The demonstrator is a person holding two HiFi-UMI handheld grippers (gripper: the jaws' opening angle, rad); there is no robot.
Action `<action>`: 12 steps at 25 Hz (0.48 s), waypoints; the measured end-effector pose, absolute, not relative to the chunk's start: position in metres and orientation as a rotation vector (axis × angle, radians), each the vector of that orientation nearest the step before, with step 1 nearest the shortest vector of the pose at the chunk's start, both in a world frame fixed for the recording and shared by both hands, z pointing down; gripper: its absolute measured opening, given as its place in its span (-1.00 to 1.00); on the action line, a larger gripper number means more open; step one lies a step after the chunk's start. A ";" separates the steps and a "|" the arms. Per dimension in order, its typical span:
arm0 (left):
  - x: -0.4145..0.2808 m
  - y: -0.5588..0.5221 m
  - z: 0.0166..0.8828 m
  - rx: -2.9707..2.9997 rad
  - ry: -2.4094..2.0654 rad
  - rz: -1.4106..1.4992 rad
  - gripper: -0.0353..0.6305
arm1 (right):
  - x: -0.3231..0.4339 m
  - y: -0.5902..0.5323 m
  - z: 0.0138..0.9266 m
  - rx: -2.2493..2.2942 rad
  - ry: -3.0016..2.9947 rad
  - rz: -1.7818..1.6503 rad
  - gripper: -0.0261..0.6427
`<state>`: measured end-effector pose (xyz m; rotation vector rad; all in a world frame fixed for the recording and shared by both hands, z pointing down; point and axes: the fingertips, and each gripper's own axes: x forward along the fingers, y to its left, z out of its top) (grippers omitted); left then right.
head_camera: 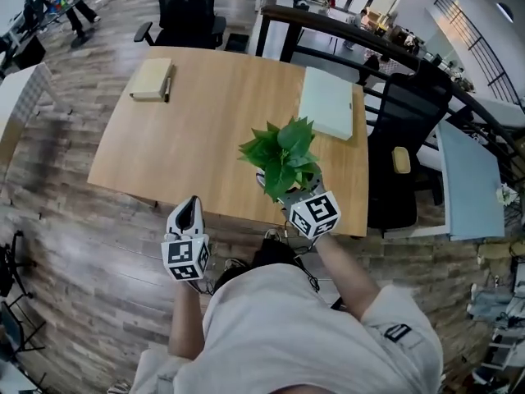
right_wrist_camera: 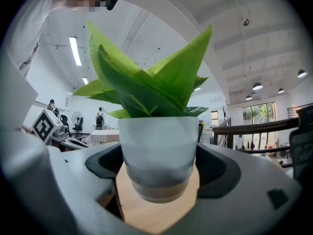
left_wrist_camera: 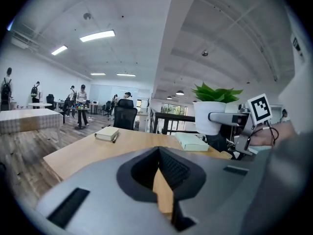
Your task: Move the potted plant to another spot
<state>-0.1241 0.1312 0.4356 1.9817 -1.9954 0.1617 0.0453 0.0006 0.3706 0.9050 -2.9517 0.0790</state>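
Observation:
The potted plant [head_camera: 283, 150] has broad green leaves in a white pot [right_wrist_camera: 157, 153]. My right gripper [right_wrist_camera: 159, 173] is shut on the pot, with one jaw pressed on each side. In the head view the right gripper [head_camera: 289, 191] holds the plant over the near right part of the wooden table [head_camera: 205, 138]. The left gripper view shows the pot [left_wrist_camera: 208, 116] upright and seemingly clear of the tabletop. My left gripper [head_camera: 190, 210] hovers just off the table's near edge, left of the plant. It is shut, with nothing between its jaws [left_wrist_camera: 159, 177].
A tan book with a pen [head_camera: 152, 79] lies at the table's far left corner, and a pale green book [head_camera: 326, 103] at the far right. Black office chairs stand beyond the table [head_camera: 187, 6] and to its right [head_camera: 406, 130]. A dark railing [head_camera: 369, 35] runs behind.

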 end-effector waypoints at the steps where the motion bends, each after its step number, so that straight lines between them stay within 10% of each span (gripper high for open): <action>1: -0.131 0.136 0.437 1.962 -2.012 0.155 -0.86 | 0.039 0.002 0.371 0.889 -2.956 0.077 0.46; 12: -0.197 0.142 0.440 1.801 -2.137 0.173 -0.86 | -0.043 -0.015 0.386 0.670 -2.985 0.141 0.46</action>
